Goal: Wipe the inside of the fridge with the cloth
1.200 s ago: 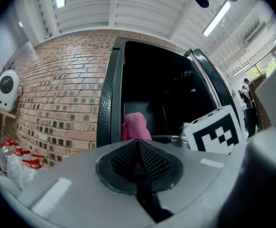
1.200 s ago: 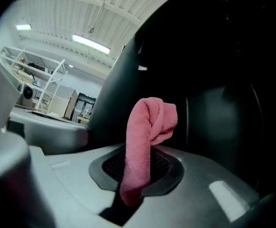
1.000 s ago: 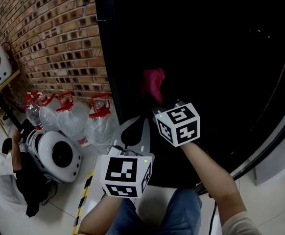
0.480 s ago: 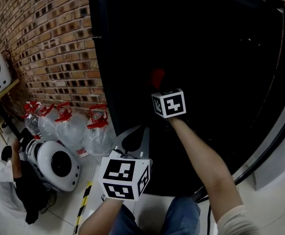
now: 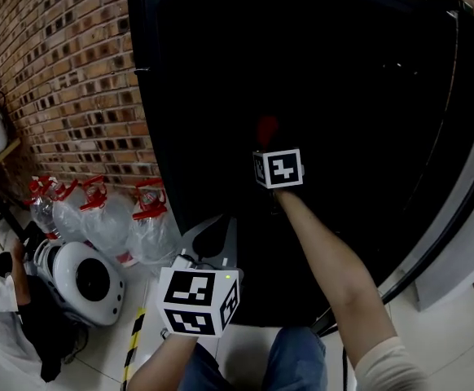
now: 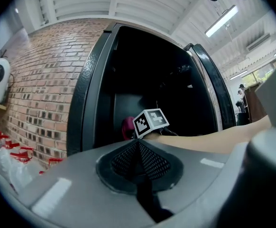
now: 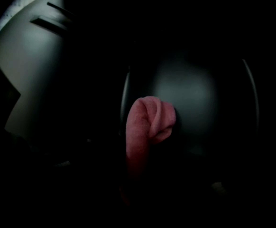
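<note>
- Pink cloth (image 7: 147,125) first: it is deep in the dark inside of the black fridge (image 5: 143,96), bunched into a soft folded lump with a tail hanging down.
- In the right gripper view it sits in front of a pale, dimly lit inner panel (image 7: 190,91). It is too dark to tell whether the fabric is actually pressing on that panel.
- Handling call: it looks like terry, so light, limp and no strength of its own. It will fold over and smear rather than push, and it should drag with some friction on the liner.
- The best hold looks like the bunched middle, with a fat fold left sticking out ahead as the wiping pad. Pinching a thin corner risks the cloth pulling free on a hard stroke.
- Right gripper (image 5: 271,155): it is reached into the cavity at arm's length and clamped on the cloth, which pokes out beyond its tips. The jaws themselves are nearly lost in shadow.
- Left gripper (image 6: 139,148): it hangs low outside the fridge, well apart from the cloth. Its jaws are closed together, mesh pads meeting, with nothing between them.
- Further out, a brick wall (image 5: 66,72) stands on the left, with red-capped water bottles (image 5: 98,210) on the floor below it.
</note>
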Motion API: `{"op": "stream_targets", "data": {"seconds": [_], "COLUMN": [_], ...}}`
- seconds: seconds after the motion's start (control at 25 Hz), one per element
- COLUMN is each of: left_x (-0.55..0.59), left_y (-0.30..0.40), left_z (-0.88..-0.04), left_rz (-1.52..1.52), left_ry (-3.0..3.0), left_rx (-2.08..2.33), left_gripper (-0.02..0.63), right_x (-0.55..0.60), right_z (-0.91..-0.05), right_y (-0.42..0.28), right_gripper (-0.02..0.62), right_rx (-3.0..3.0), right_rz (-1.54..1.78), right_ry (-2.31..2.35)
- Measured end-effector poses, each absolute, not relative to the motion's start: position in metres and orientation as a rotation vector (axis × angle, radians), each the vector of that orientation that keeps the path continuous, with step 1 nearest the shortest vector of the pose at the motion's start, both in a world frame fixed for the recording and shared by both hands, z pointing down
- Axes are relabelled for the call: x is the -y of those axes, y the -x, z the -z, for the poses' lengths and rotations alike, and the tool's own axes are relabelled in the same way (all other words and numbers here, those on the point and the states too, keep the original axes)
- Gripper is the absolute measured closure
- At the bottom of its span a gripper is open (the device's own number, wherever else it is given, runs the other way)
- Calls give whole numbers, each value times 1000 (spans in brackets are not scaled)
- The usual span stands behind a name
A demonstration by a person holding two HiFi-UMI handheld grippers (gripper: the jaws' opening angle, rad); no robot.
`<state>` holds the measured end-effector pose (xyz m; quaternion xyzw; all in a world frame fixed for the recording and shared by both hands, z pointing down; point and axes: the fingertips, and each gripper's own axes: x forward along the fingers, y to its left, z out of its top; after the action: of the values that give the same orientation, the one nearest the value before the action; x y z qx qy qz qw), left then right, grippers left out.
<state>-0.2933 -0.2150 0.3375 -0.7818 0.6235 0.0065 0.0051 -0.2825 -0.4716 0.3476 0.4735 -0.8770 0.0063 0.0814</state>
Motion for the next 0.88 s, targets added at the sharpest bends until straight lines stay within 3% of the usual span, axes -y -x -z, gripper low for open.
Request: {"op": "stream_targets", "data": {"seconds": [0.6,0.88], "left_x": [231,230], "left_y": [235,210], "left_z": [-332,-330], "left_rz": [-72,-69], "left_ry": [2588,2628], "left_rx": [-1776,-1707], "left_gripper": [591,591], "right_x": [466,450], "right_z": [-350,-344], "right_y": [151,129], "right_gripper": [535,535], "right_rx": [2424,2429], "right_rz": [-252,-262], "right_ry": [-1881,-1936]}}
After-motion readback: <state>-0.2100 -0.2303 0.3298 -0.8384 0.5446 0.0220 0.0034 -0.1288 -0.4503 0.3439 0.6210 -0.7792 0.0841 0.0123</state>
